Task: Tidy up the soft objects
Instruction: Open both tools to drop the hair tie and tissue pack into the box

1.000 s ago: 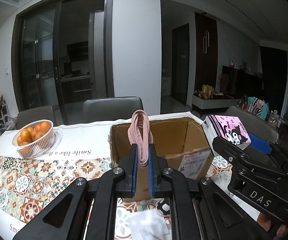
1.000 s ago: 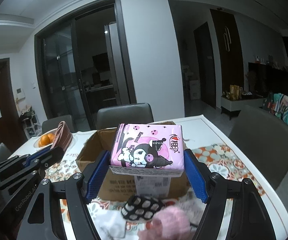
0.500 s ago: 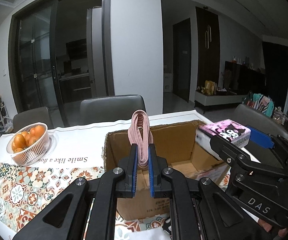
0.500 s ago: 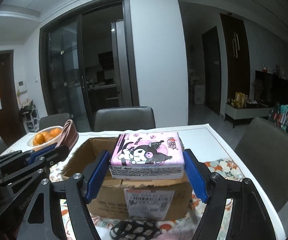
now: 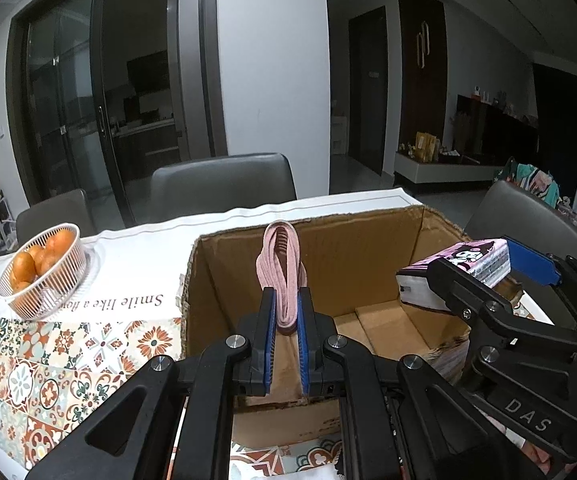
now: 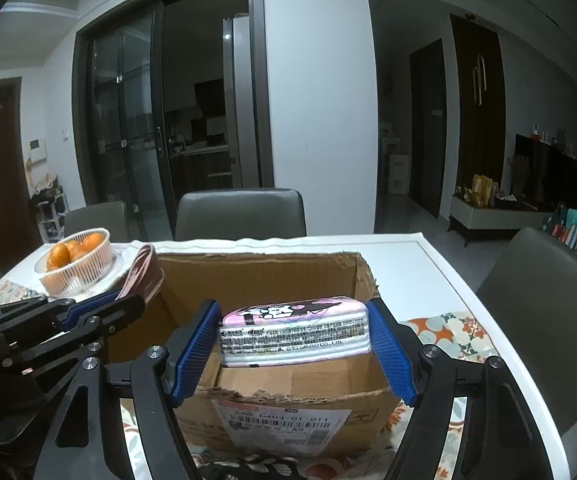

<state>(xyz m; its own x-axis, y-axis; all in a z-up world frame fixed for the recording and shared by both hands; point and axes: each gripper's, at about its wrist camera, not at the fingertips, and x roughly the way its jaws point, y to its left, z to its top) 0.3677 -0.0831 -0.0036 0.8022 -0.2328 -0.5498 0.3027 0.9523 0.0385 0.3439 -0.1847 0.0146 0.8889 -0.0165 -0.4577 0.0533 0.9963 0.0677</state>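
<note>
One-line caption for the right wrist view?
Right tool holding pink tissue pack over open cardboard box.

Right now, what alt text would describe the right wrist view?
The right gripper holds a pink tissue pack over an open cardboard box. Left of it, the left gripper holds a pink cloth near a basket of oranges.

A: From my left feed, the cardboard box (image 5: pixel 368 256) looks matt brown, rough and frayed along its torn rim. The folded pink cloth (image 5: pixel 281 268) in my left claw (image 5: pixel 285 334) is ribbed knit, soft and dull.

B: On my right feed the tissue pack (image 6: pixel 294 330) is glossy plastic film, slightly wrinkled. My right claw (image 6: pixel 294 354) has matt black plastic arms, shiny metal screws and blue textured pads (image 6: pixel 194 350).

A: The basket (image 5: pixel 44 270) is white plastic lattice, the oranges (image 5: pixel 34 258) faintly shiny. The counter (image 5: pixel 60 360) wears a smooth printed cloth.
</note>
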